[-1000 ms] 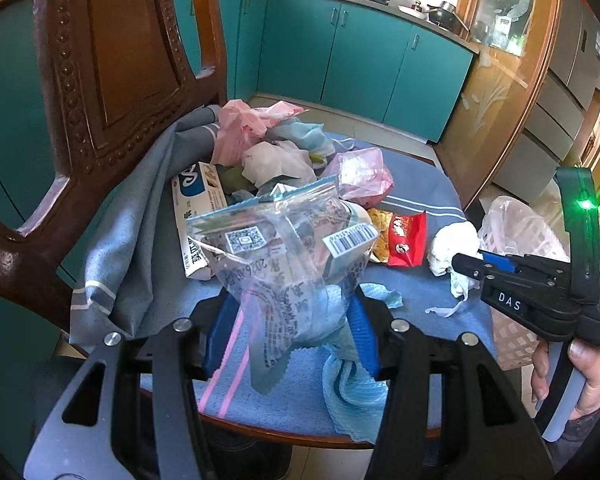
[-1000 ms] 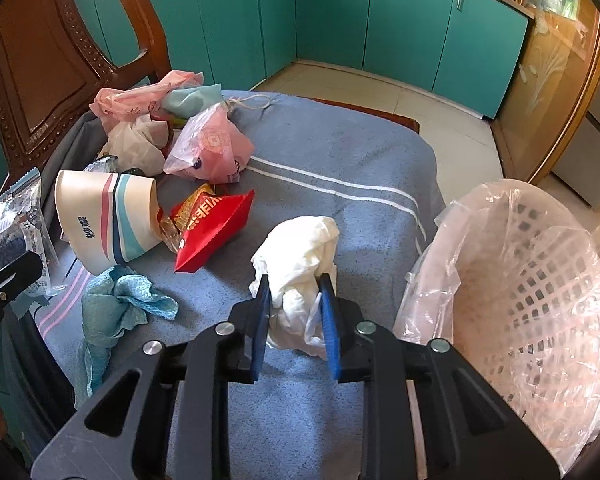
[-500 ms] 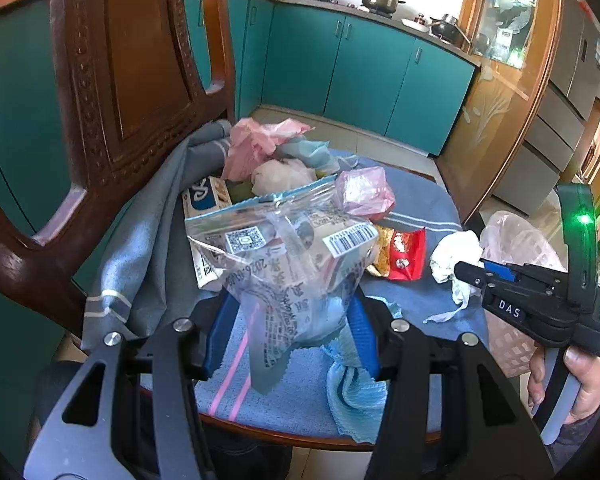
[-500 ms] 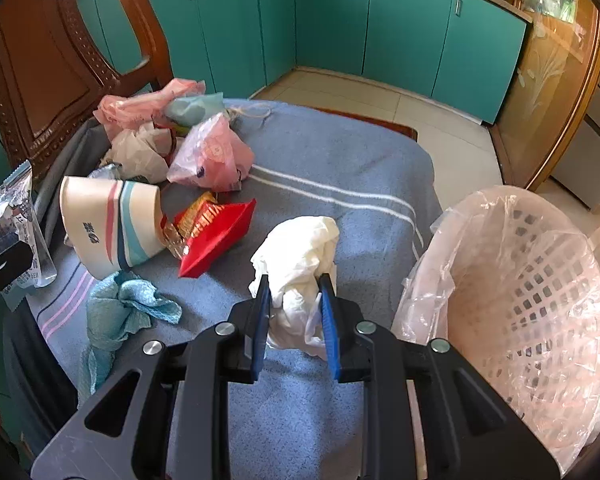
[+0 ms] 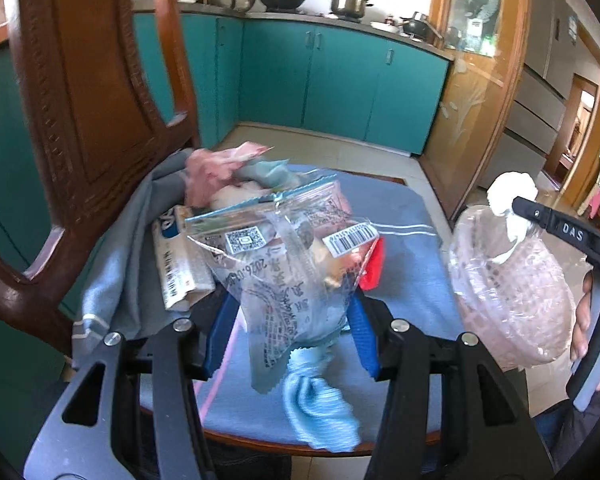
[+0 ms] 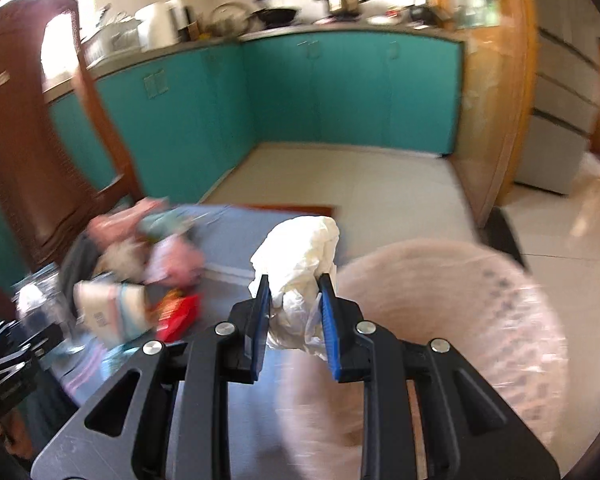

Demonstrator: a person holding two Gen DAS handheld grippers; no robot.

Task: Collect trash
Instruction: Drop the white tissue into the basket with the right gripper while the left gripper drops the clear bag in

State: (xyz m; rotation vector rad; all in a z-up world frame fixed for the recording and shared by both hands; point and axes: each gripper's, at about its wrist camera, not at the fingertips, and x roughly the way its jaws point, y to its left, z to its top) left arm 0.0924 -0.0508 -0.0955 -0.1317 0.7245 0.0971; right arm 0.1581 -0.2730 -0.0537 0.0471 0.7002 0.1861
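My left gripper (image 5: 290, 312) is shut on a clear printed plastic wrapper (image 5: 288, 256) and holds it above the blue-covered chair seat (image 5: 404, 220). My right gripper (image 6: 294, 300) is shut on a crumpled white tissue wad (image 6: 300, 252), lifted off the seat; it also shows in the left wrist view (image 5: 510, 194) above the basket. The lined pink waste basket (image 5: 512, 292) stands right of the seat, also blurred in the right wrist view (image 6: 480, 312). More trash lies on the seat: a red packet (image 6: 178, 314), a paper cup (image 6: 108, 312), pink bags (image 5: 220, 164).
A carved wooden chair back (image 5: 80, 120) rises at the left. A light blue cloth (image 5: 320, 404) lies at the seat's front edge. A white carton (image 5: 178, 264) lies left of the wrapper. Teal kitchen cabinets (image 5: 340, 80) and tiled floor lie beyond.
My right gripper has lifted the tissue wad off the seat and swung it up toward the basket; that view is now motion-blurred. My left gripper has risen a little with the wrapper.
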